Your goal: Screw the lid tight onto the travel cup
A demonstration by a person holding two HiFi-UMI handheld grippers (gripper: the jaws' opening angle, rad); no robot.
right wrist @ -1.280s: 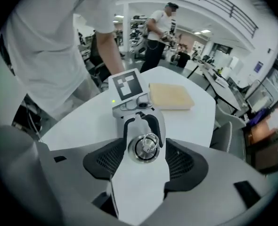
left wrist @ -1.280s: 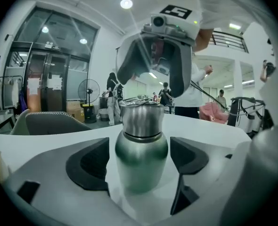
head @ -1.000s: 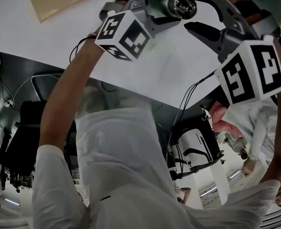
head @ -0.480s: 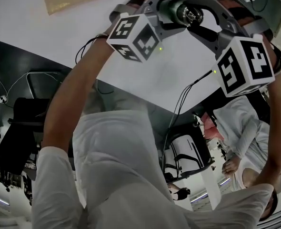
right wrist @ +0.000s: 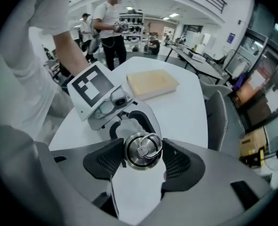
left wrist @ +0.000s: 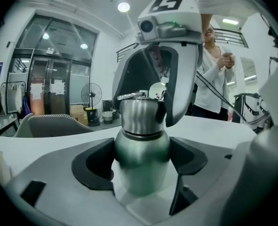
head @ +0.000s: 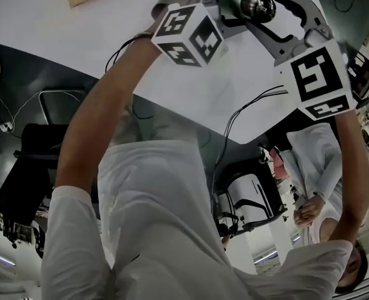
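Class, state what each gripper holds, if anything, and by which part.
The left gripper clamps the travel cup by its body, below the lid. The right gripper grips the lid by its rim, from above.

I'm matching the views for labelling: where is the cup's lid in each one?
Head view: lid near the top edge, right of centre.
Left gripper view: centre, atop the travel cup.
Right gripper view: lower centre, seen end-on.
Shared landmark: the white table.

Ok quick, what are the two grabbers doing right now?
Left gripper: closed on the round-bodied silver steel travel cup.
Right gripper: closed on the round silver steel lid with a ring on top.
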